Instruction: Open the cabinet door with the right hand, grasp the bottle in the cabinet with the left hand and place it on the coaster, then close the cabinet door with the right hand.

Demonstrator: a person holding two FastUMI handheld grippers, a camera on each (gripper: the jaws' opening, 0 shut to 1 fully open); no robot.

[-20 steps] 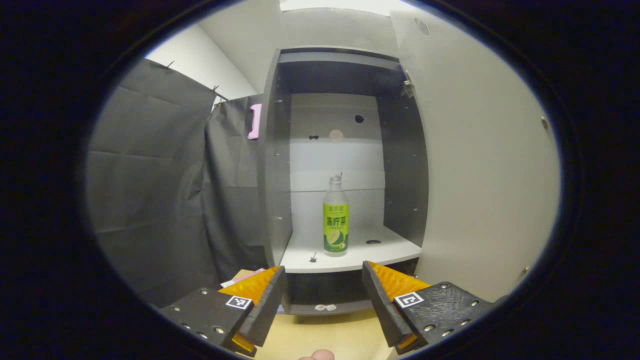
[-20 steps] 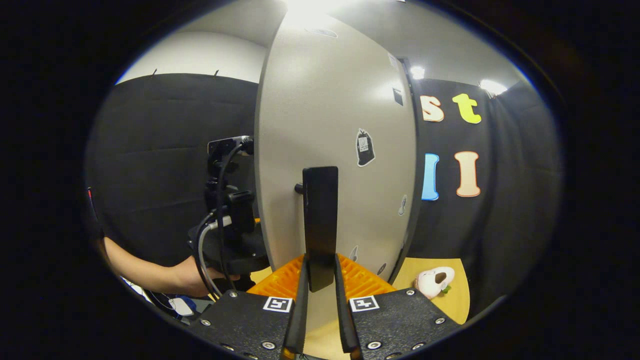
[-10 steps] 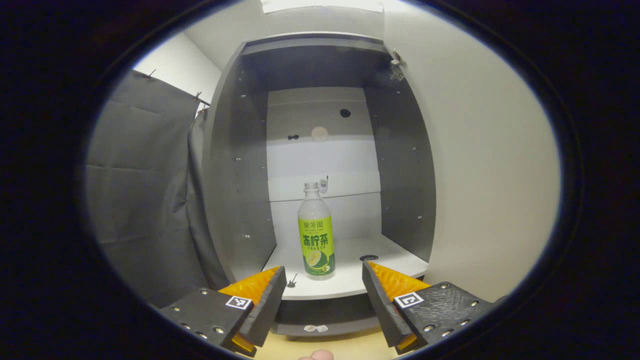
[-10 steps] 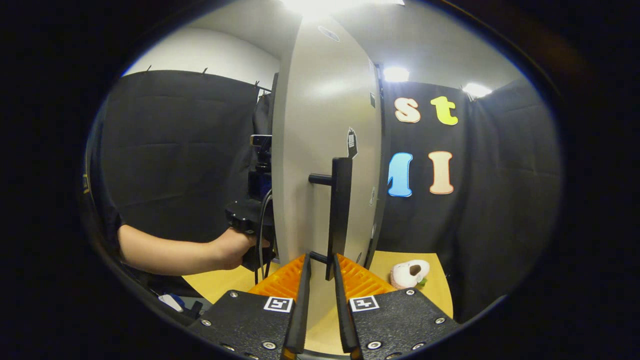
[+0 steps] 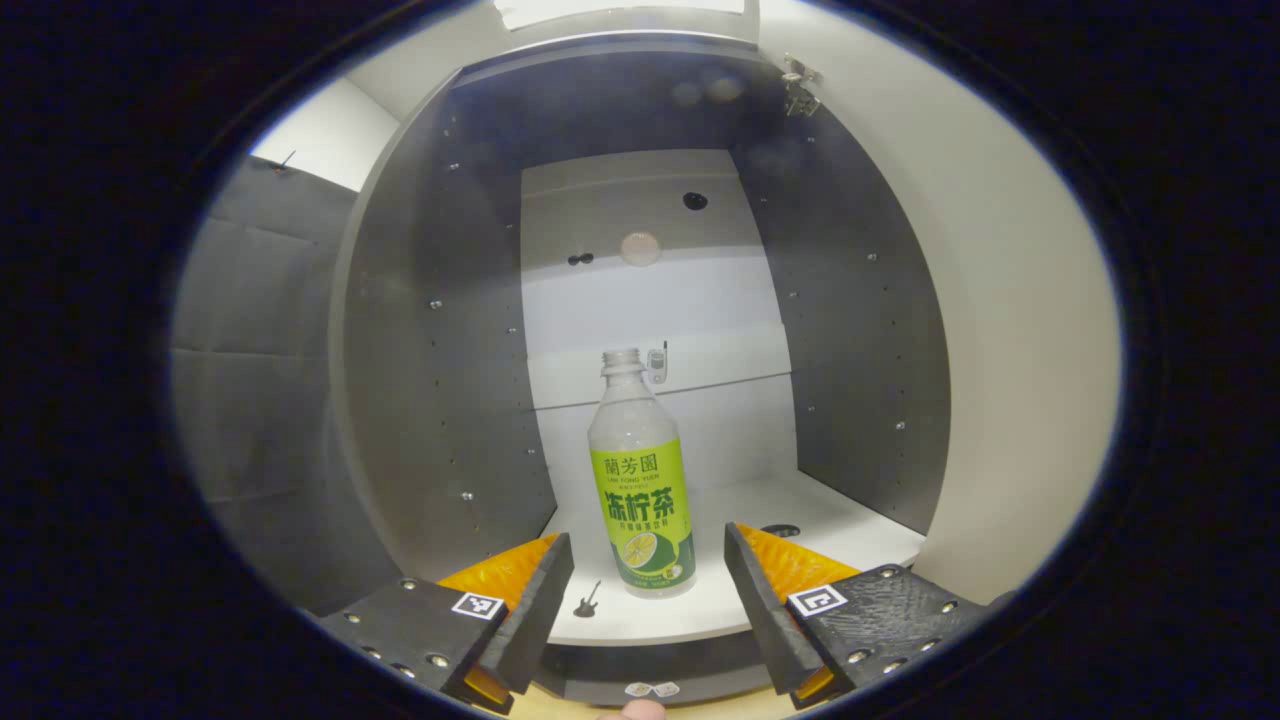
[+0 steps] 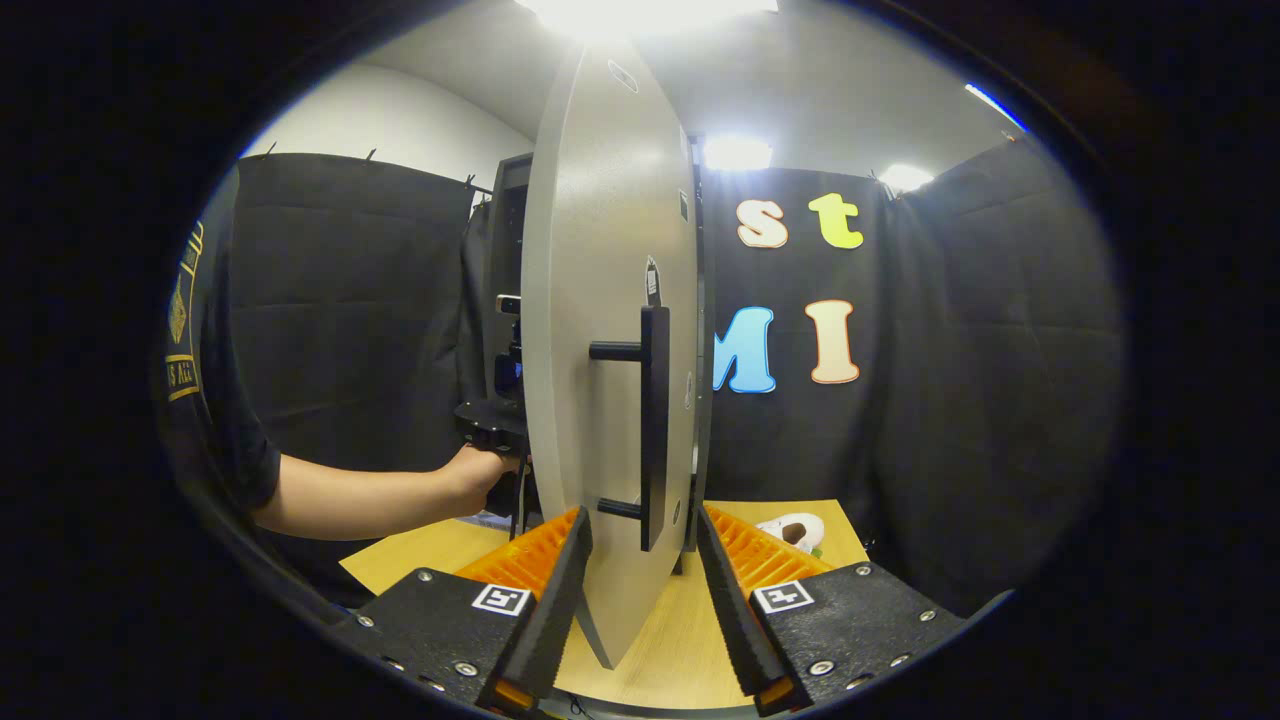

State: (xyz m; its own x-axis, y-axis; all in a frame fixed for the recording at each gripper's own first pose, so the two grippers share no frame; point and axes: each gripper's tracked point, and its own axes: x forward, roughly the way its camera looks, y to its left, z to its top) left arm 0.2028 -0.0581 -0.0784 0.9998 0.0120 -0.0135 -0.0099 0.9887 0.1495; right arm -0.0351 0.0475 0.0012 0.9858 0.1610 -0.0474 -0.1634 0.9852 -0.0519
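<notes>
Cabinet: dark grey side walls w/ rows of small holes, pale back panel, white shelf floor. Door swung fully open, pale inner face seen at right of left gripper view; hinge near top.

Bottle: upright on shelf floor, approx. centre, clear w/ green-yellow label, white cap. Stands apart from cabinet walls. Small guitar-shaped sticker on shelf just left of it; dark round mark on shelf to its right.

Left gripper: jaws wide apart, bottle base seen between them but not touched; fingers at front of shelf edge.

Right gripper: jaws apart, straddling lower edge of door w/o gripping; black bar handle just ahead, not clasped.

Right gripper view: door edge-on, grey outer face w/ small stickers. Person's forearm and hand left of door, holding other gripper. Light wood table below. White plush toy on table right of door. Black cloth walls, ceiling lights bright.
</notes>
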